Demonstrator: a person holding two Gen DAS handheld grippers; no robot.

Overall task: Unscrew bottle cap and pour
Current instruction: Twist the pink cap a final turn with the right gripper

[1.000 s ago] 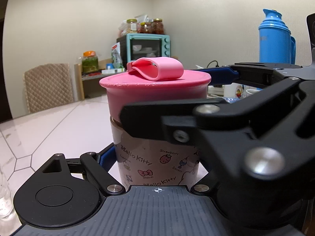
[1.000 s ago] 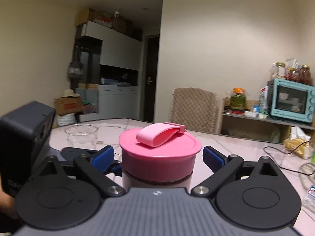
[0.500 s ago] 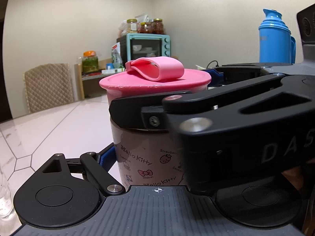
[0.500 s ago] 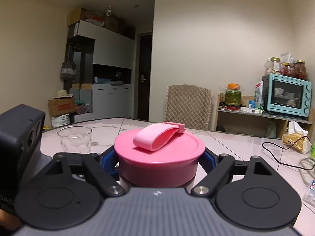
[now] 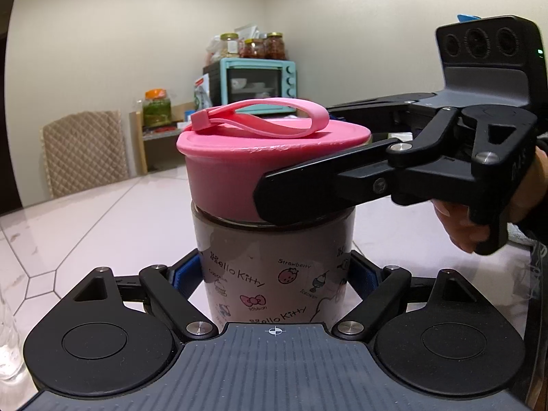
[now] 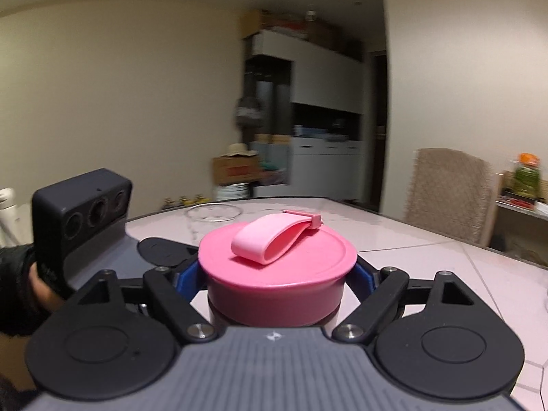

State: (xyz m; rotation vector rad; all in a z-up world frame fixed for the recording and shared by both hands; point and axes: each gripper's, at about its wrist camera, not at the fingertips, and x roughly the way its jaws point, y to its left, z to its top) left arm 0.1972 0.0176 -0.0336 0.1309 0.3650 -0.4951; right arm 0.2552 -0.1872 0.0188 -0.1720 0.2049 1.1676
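A Hello Kitty bottle (image 5: 274,274) stands on the pale table, topped by a pink cap (image 5: 236,171) with a loop strap. My left gripper (image 5: 274,275) is shut on the bottle's printed body, a blue pad on each side. My right gripper (image 5: 298,150) comes in from the right and is shut on the cap. In the right wrist view the cap (image 6: 277,274) fills the space between the right gripper (image 6: 275,284) pads. The left gripper's camera block (image 6: 82,205) shows at the left. A thin gap shows under the cap's lower edge.
A clear glass (image 6: 212,215) stands on the table (image 5: 85,222) beyond the bottle. A padded chair (image 5: 85,150) and a shelf with a teal toaster oven (image 5: 257,82) and jars are behind. A person's hand (image 5: 459,226) holds the right gripper's handle.
The right gripper went from open around the cap to shut on it. It then swung round to the right in the left wrist view, and the cap's strap turned with it.
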